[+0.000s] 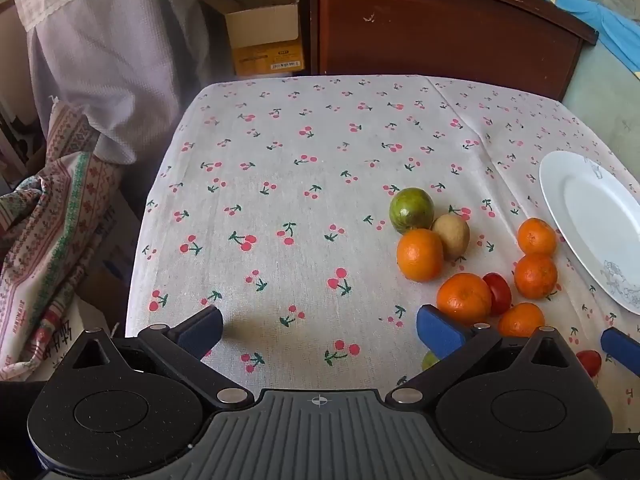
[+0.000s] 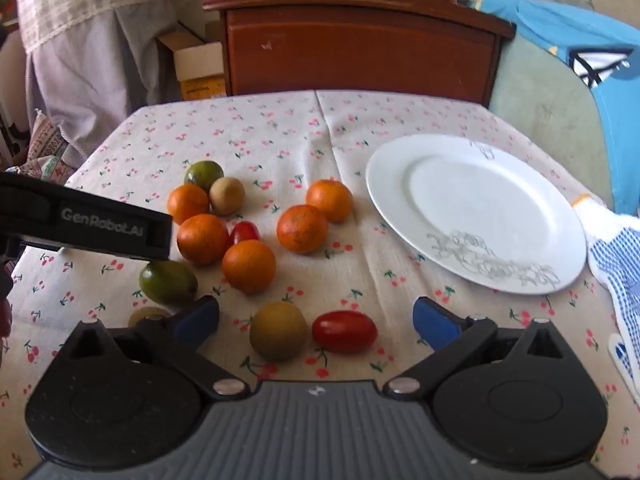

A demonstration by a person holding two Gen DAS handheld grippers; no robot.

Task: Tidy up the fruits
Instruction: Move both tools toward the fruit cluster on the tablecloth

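Several oranges lie loose on the cherry-print tablecloth, with a green fruit, a brown kiwi, a second green fruit, a yellowish-brown round fruit and two red tomatoes. A white plate lies bare to their right. My right gripper is open just above the cloth, with the round fruit and one tomato between its fingers, untouched. My left gripper is open over bare cloth, left of the oranges. The plate shows at the right edge there.
A dark wooden cabinet stands behind the table, with a cardboard box on its left. Patterned fabric hangs off the table's left side. A blue-checked cloth lies by the plate's right. The left gripper's body crosses the right wrist view.
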